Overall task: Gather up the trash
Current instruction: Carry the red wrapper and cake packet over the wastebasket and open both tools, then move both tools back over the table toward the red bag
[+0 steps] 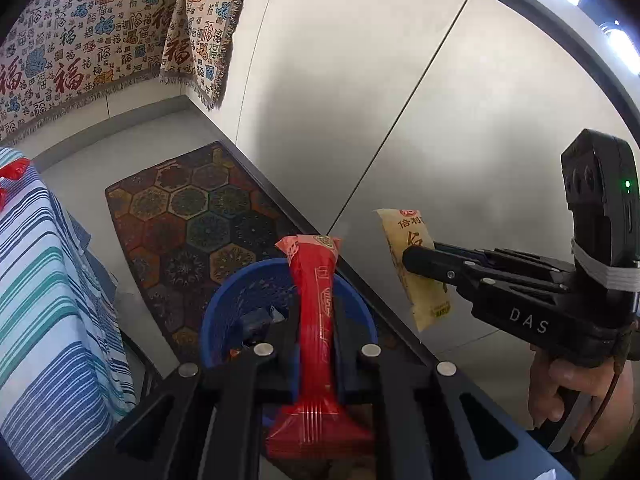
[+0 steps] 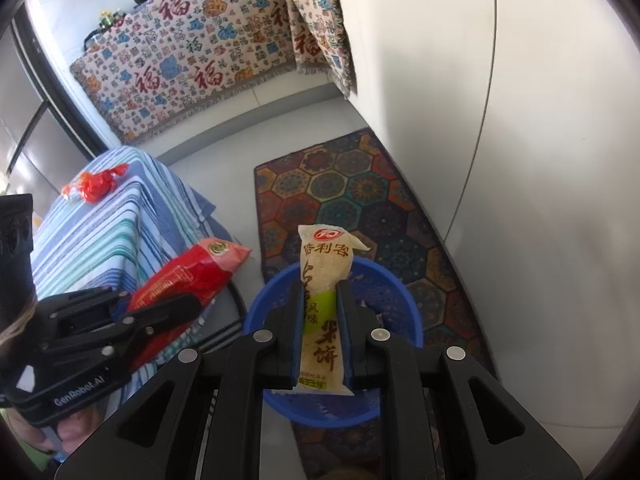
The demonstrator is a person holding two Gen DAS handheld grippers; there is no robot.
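My left gripper [image 1: 316, 344] is shut on a long red snack wrapper [image 1: 316, 304] and holds it over the blue perforated basket [image 1: 224, 304] on the floor. My right gripper [image 2: 322, 320] is shut on a pale yellow rice-cracker packet [image 2: 324, 280] above the same basket [image 2: 384, 292]. The right gripper [image 1: 416, 262] with its yellow packet [image 1: 404, 236] shows at the right of the left wrist view. The left gripper [image 2: 180, 304] with the red wrapper [image 2: 188, 276] shows at the left of the right wrist view. A crumpled red wrapper [image 2: 96, 184] lies on the striped tablecloth [image 2: 112, 224].
The basket stands on a hexagon-patterned rug [image 2: 360, 196] beside a white wall [image 2: 520, 120]. A cabinet draped in a patterned cloth [image 2: 192, 52] stands at the far end. The striped table [image 1: 44, 280] is to the left of the basket.
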